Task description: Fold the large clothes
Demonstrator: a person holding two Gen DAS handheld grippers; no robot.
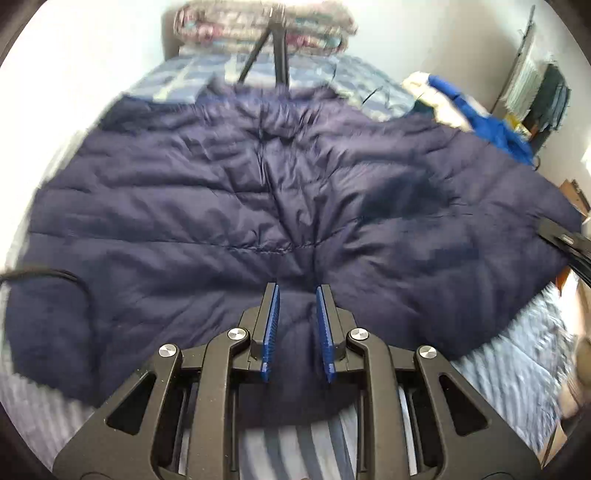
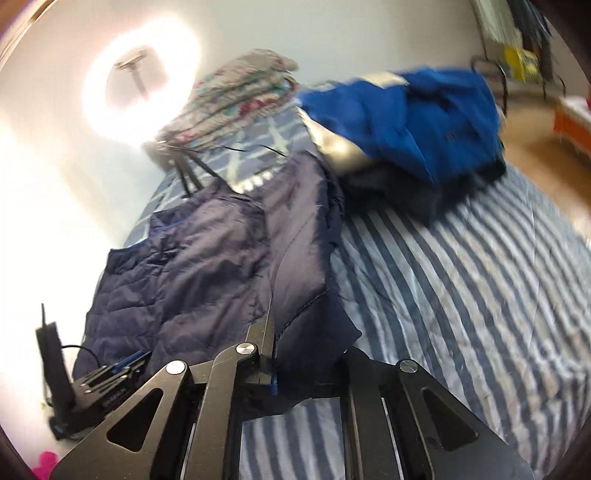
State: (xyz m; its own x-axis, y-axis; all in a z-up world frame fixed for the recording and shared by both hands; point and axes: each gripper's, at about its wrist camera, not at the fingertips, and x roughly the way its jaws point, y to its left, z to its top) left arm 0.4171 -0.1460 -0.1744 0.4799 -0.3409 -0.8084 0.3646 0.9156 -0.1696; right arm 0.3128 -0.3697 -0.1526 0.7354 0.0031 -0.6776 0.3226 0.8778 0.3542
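A large navy quilted jacket (image 1: 258, 206) lies spread across the striped bed. My left gripper (image 1: 297, 325) sits at its near hem with a fold of navy fabric between the blue pads (image 1: 272, 325); a gap shows between them. In the right wrist view the jacket (image 2: 207, 258) has its right edge lifted, and my right gripper (image 2: 295, 354) is shut on that edge, the fabric draping over the right finger. The left gripper (image 2: 110, 384) shows at lower left there. The right gripper (image 1: 569, 243) shows at the far right edge of the left view.
A blue and cream garment heap (image 2: 406, 122) lies at the far right of the bed (image 2: 461, 295). A folded floral quilt (image 1: 258, 29) and a tripod (image 1: 273, 48) stand at the head. A ring light (image 2: 136, 81) glows on the left wall.
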